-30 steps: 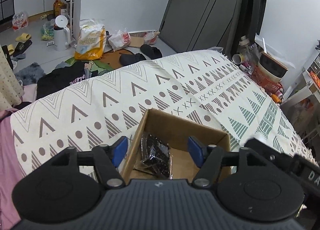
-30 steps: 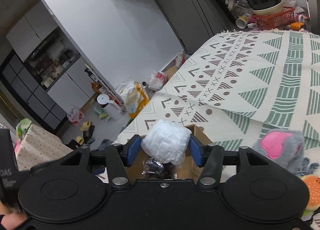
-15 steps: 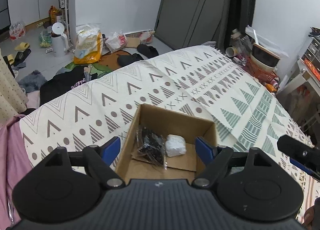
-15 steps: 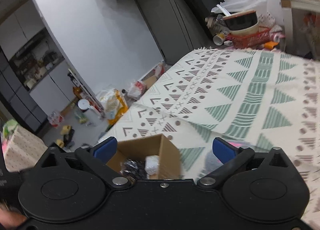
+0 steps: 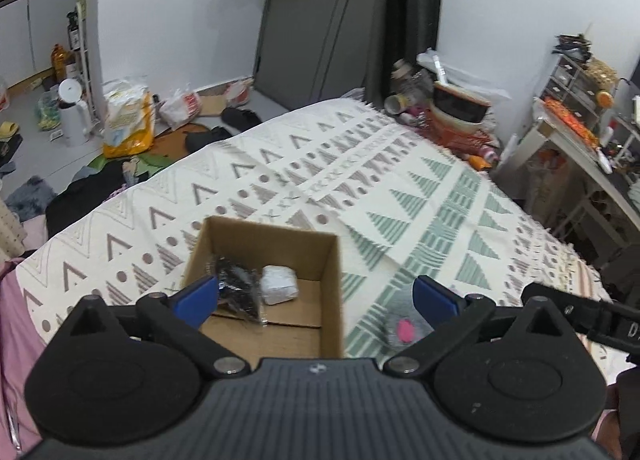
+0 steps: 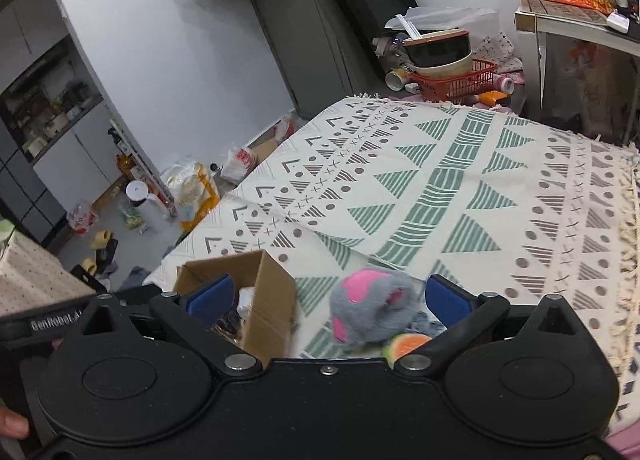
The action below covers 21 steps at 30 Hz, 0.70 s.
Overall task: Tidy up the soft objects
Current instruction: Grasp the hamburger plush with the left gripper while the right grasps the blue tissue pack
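Note:
An open cardboard box (image 5: 264, 238) (image 6: 266, 296) sits on the patterned bedspread (image 5: 400, 188). Inside it lie a white wrapped bundle (image 5: 279, 285) and a crinkly black packet (image 5: 236, 286). My left gripper (image 5: 316, 298) hangs above the box's right side, open and empty. My right gripper (image 6: 328, 296) is open too, with a grey plush with pink patches (image 6: 370, 302) lying on the bed between its fingers, not touched. An orange and green soft toy (image 6: 406, 344) peeks out just beneath the plush. In the left wrist view the plush (image 5: 400, 326) shows right of the box.
Beyond the bed's far end stand a red basket with stacked bowls (image 6: 448, 60) and dark cabinets (image 5: 320, 20). The floor at left holds bags (image 5: 128, 122), a white kettle (image 5: 74, 112), slippers and clothes. A desk (image 6: 576, 24) stands at right.
My right gripper opened and dropped the white bundle into the box, then swung right over the grey plush. My left gripper opened wider and drew back from the box.

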Available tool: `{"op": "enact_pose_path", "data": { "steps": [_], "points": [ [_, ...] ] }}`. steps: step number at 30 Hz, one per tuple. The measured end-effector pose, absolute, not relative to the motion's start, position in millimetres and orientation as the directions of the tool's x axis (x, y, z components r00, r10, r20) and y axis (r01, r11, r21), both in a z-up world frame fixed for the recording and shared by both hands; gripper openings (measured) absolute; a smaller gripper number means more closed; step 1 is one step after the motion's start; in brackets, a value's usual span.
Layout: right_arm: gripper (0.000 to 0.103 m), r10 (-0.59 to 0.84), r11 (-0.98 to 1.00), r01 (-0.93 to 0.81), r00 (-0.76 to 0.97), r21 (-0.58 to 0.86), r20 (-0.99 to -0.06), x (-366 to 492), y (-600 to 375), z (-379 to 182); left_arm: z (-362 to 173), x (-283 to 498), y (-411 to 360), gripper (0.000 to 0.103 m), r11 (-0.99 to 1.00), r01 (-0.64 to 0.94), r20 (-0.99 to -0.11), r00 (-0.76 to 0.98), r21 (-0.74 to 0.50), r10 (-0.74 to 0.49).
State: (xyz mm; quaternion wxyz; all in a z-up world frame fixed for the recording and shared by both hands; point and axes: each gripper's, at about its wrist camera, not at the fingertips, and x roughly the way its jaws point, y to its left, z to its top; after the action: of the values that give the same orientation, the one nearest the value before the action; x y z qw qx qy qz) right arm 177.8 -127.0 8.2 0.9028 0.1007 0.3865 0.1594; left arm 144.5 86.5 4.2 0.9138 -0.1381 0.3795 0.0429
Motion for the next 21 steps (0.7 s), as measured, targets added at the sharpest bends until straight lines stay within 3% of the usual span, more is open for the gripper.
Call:
{"op": "enact_pose_path", "data": {
  "steps": [16,21],
  "points": [
    [0.103,0.396,0.918,-0.262,0.619,0.297,-0.678,162,-187,2,11,131,28,0.102,0.964,-0.117,-0.695,0.714,-0.237,-0.084],
    [0.103,0.426,0.898,-0.194,0.6,0.394,-0.677,168,-214,-14,10,132,8,0.102,0.975,-0.117,-0.694,0.718,-0.191,-0.049]
  ]
}}
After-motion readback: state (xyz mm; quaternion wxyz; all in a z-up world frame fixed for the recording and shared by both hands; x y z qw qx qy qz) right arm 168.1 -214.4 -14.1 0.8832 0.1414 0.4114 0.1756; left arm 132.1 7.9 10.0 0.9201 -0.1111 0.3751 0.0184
